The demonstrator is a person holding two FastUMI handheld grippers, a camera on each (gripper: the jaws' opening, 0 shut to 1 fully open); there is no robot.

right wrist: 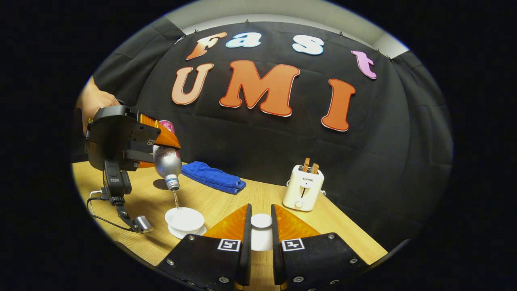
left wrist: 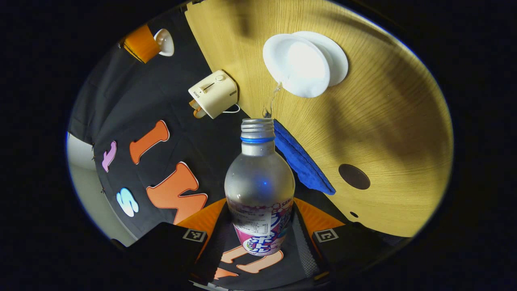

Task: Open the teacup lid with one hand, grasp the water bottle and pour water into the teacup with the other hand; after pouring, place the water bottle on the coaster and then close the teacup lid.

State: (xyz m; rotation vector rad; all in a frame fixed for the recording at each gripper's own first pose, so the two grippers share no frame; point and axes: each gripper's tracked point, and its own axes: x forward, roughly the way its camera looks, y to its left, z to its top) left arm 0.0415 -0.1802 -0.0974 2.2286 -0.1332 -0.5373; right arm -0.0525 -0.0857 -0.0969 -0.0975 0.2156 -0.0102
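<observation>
Lid point(right wrist: 261, 220) clamped in right gripper point(right wrist: 261, 232), bottle point(left wrist: 259, 190) pinched in left gripper point(left wrist: 258, 238) – pouring into teacup point(left wrist: 303, 66) underway – coaster point(left wrist: 354, 176) placement, re-lidding still left.

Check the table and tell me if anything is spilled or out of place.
Nothing stands out. The bottle, tilted in the left hand-held gripper, sends a thin stream of water into the open teacup; no puddle shows beside it. The right hand-held gripper holds the lid aside. The blue cloth and toaster sit undisturbed.
</observation>
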